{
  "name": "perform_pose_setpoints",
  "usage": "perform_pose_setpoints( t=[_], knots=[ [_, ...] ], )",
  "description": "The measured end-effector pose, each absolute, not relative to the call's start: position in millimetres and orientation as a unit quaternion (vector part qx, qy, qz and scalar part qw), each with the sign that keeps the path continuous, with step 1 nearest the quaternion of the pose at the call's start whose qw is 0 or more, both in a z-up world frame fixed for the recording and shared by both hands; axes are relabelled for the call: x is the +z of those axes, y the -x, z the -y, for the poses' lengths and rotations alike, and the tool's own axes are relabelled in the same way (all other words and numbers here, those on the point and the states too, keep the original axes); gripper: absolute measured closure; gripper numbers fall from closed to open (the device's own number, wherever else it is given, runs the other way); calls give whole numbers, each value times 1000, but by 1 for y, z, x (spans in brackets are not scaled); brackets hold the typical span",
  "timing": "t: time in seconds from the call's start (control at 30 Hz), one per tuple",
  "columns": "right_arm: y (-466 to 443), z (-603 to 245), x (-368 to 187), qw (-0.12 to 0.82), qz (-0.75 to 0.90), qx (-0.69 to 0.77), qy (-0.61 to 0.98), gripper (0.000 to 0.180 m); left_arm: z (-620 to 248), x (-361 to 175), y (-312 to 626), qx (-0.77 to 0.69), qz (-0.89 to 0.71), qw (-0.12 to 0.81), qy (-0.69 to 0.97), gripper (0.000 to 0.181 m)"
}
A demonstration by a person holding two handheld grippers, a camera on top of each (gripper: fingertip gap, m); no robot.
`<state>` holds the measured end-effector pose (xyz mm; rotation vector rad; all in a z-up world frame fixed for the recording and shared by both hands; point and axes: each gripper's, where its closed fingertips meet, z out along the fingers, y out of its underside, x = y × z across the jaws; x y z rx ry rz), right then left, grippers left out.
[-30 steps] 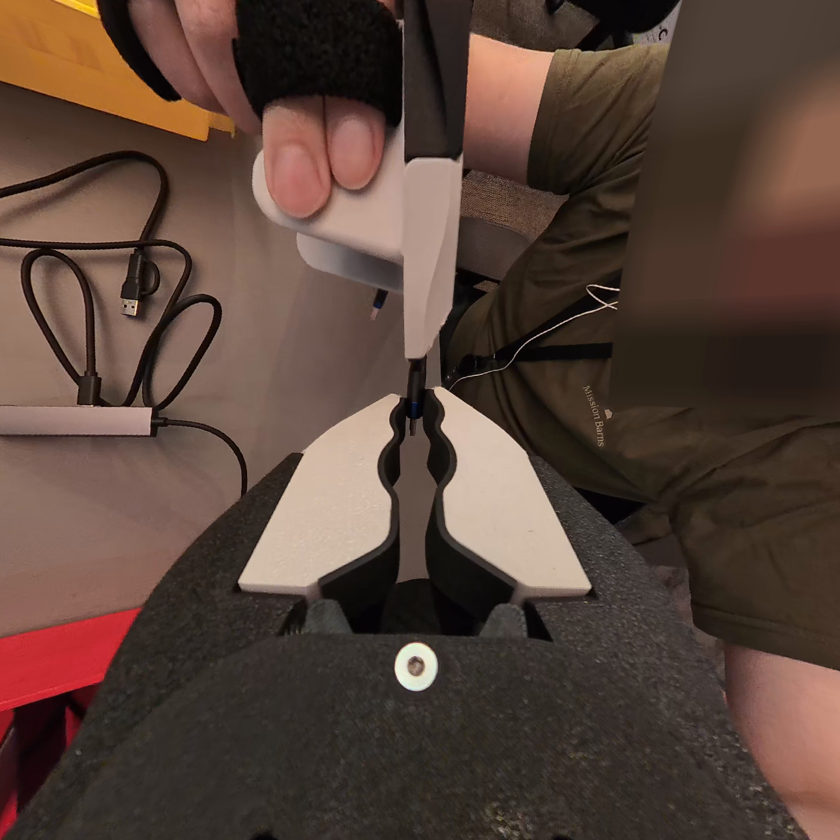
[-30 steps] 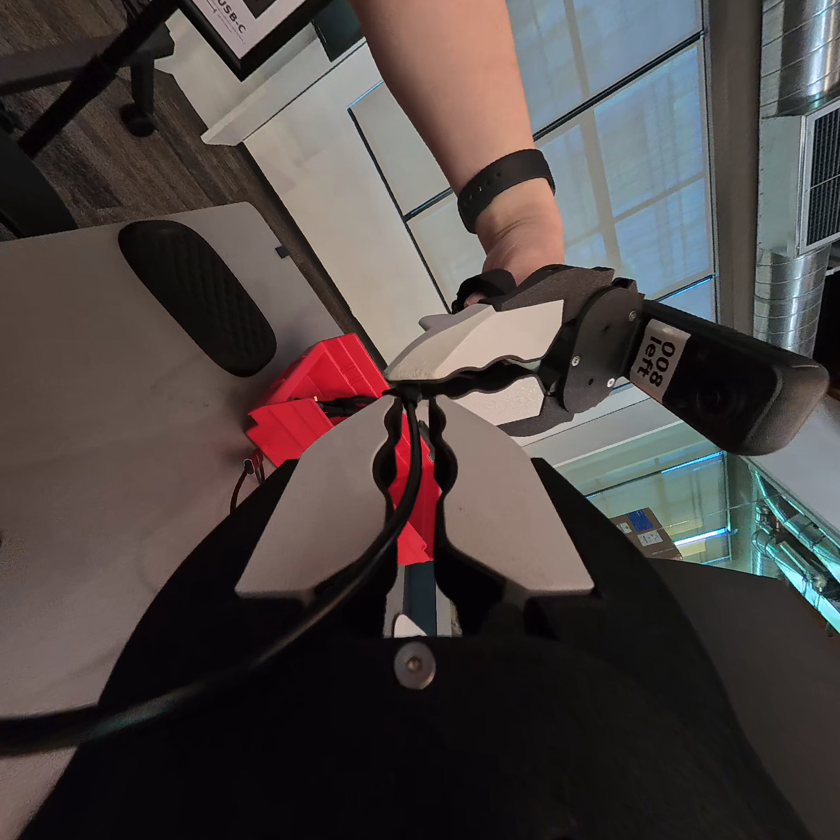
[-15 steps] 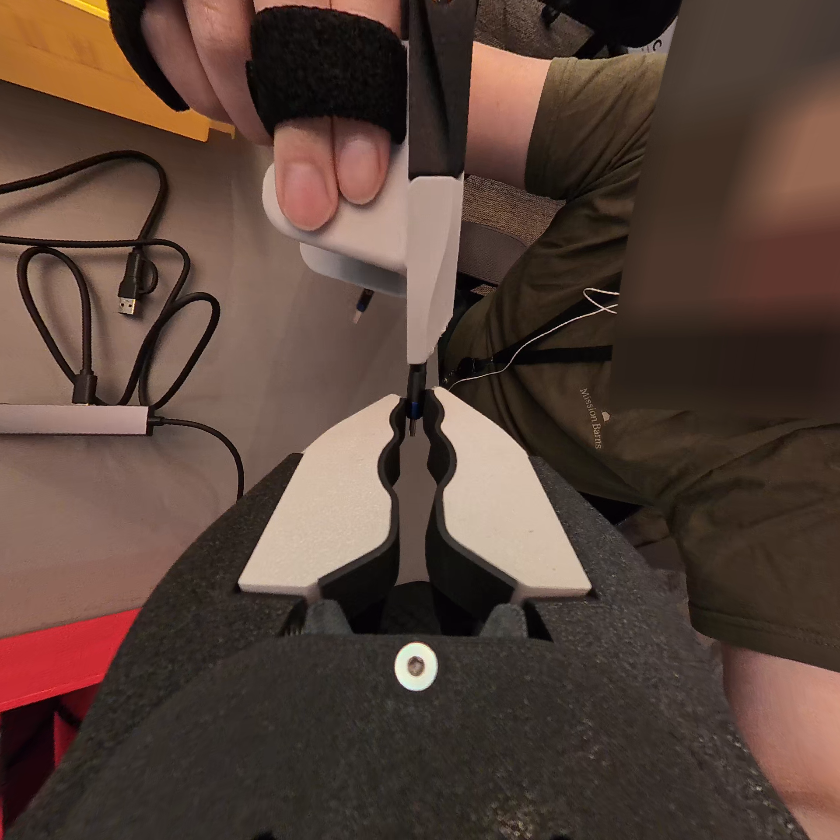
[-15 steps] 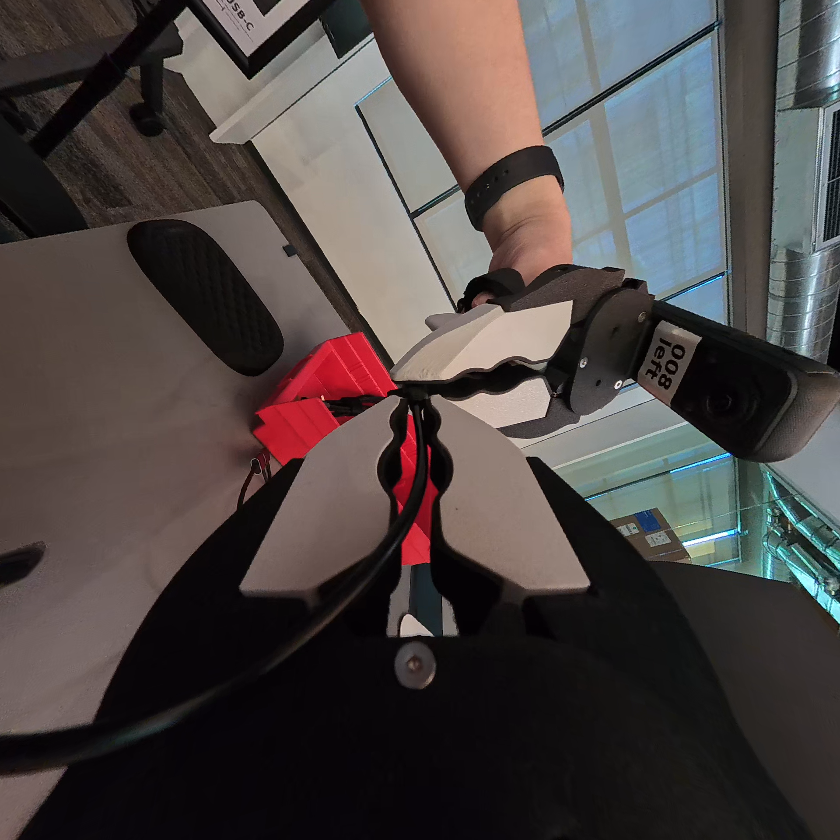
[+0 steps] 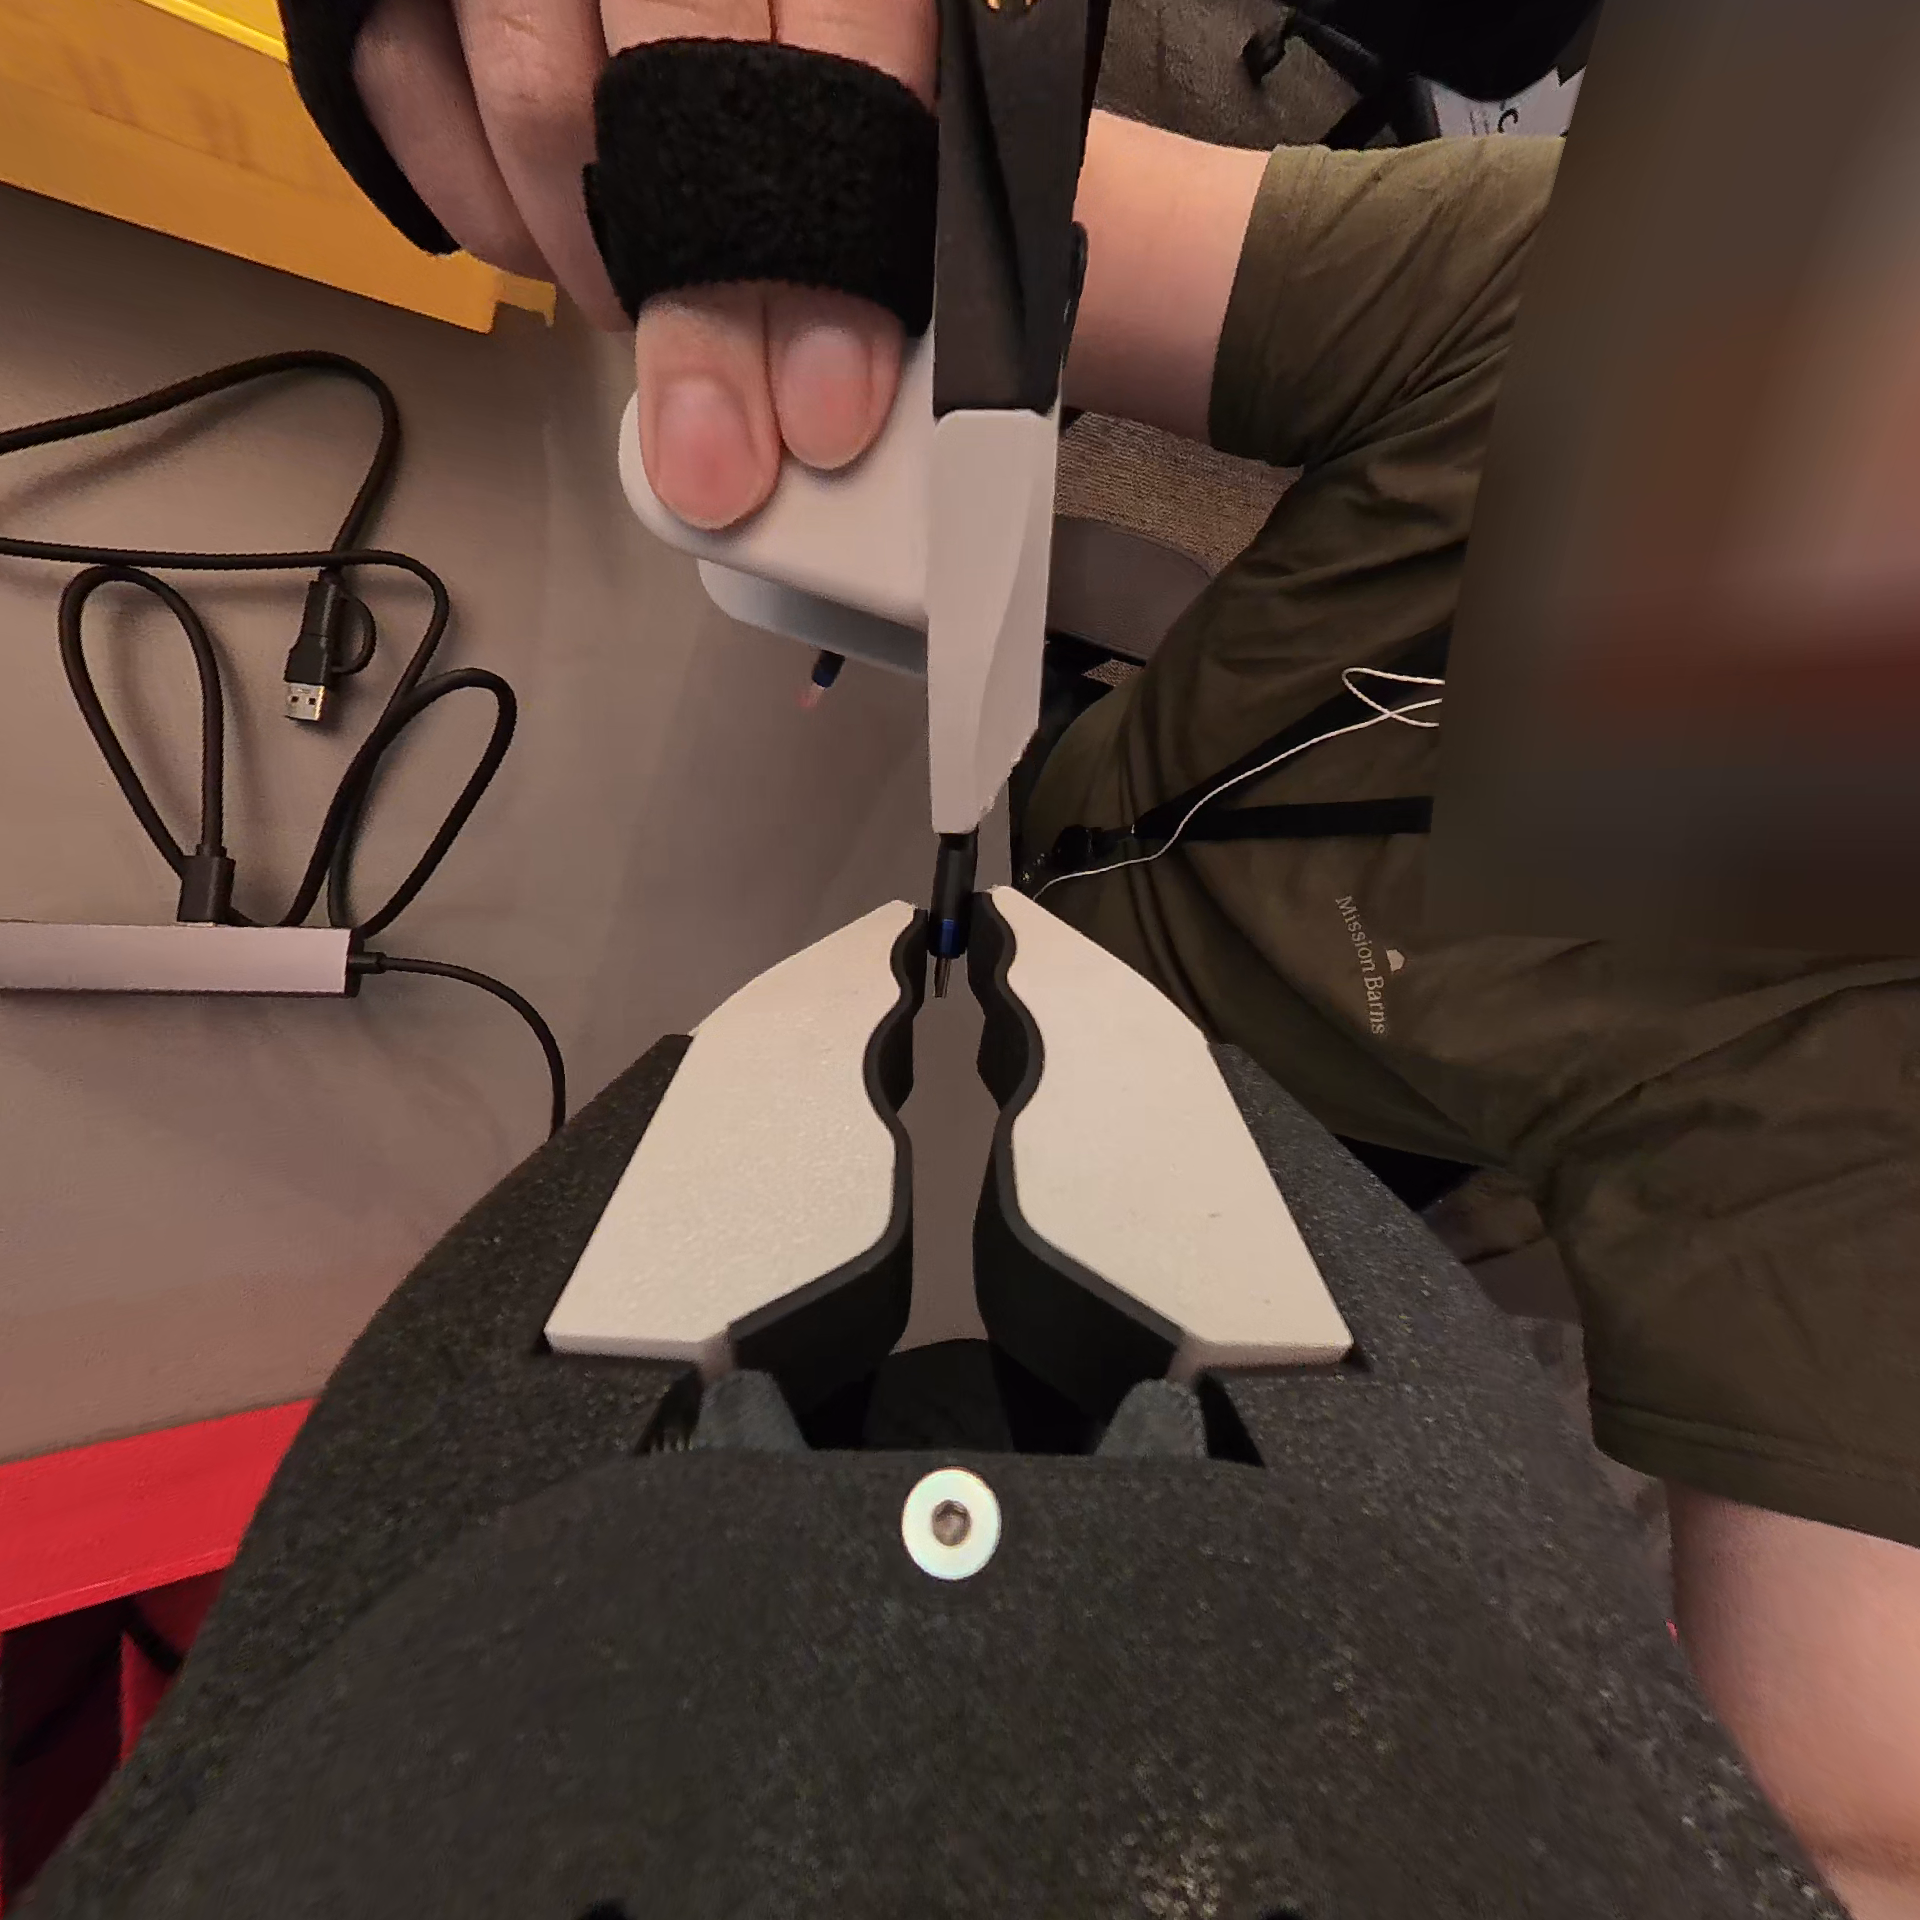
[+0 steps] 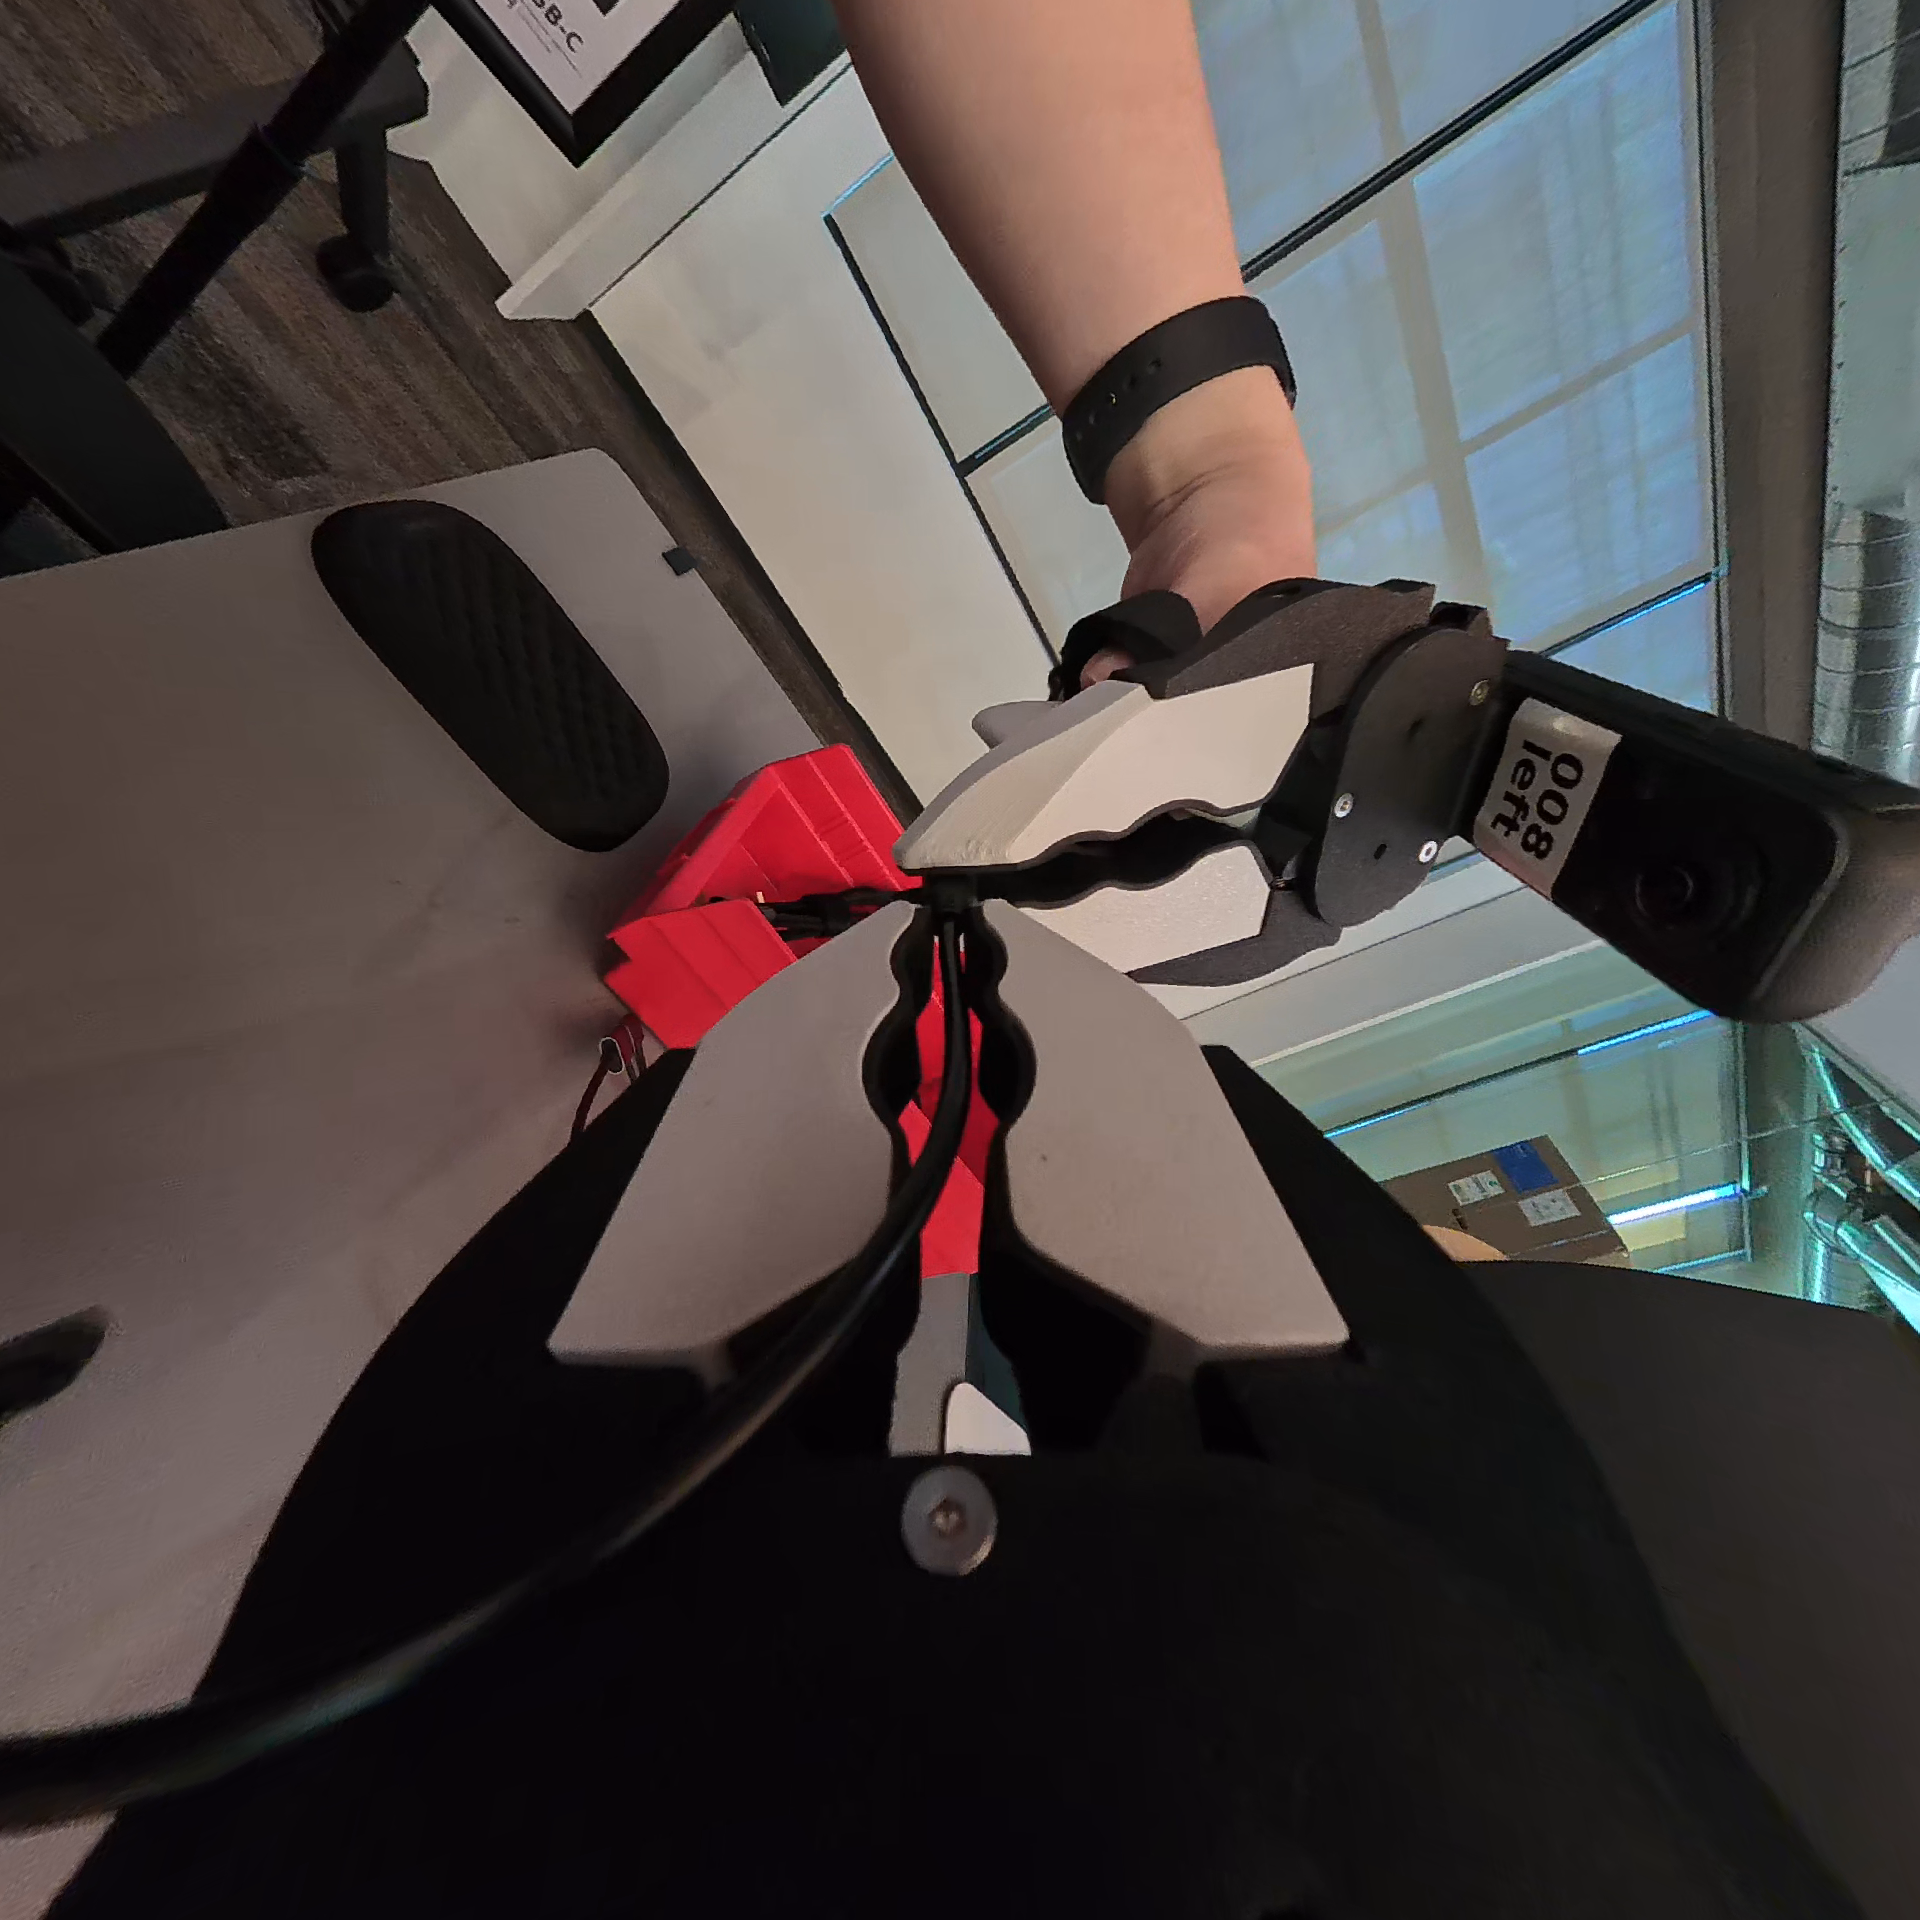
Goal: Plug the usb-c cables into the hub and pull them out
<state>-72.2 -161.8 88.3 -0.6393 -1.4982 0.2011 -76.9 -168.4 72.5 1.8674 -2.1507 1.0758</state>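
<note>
Midair, the left gripper (image 5: 951, 940) and right gripper (image 6: 940, 920) both pinch one USB-C plug (image 5: 948, 914), well apart from the grey hub (image 5: 177, 958) on the table (image 5: 675, 790), where another cable (image 5: 203, 878) already sits plugged, so insertion apparently remains.

Left tongs (image 5: 948, 925) and right tongs (image 6: 940, 914) tip to tip, both clamped on one plug.

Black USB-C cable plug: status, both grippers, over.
Left gripper and right gripper both shut on black USB-C cable plug, mid-air. Silver hub on table, one cable plugged in. Path clear.
</note>
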Motion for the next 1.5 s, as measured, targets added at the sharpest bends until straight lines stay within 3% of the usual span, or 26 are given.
perform_pose_setpoints(
  t=[0.1,0.17,0.4,0.53,0.73,0.9,1.17,1.3,1.5],
  knots=[
    [66,159,92,683,662,91,294,173,165,78,76,360,707,25,-608,172],
    [58,153,96,687,654,85,304,173,157,84,76,364,706,-14,-607,160],
    [0,133,138,741,570,74,347,172,124,87,84,377,630,-237,-636,149],
    [-45,137,174,786,494,103,356,172,121,34,87,289,571,-366,-675,142],
    [-79,145,193,809,454,106,358,173,97,-46,87,174,485,-430,-741,147],
    [-80,140,190,806,455,85,369,172,69,-76,70,166,402,-398,-808,127],
    [-79,139,189,803,459,79,372,172,49,-121,56,125,359,-347,-857,127],
    [-82,139,189,804,456,83,372,172,37,-131,63,90,356,-351,-862,134],
    [-77,138,185,797,467,77,375,172,33,-142,54,168,319,-315,-878,149]
  ],
)
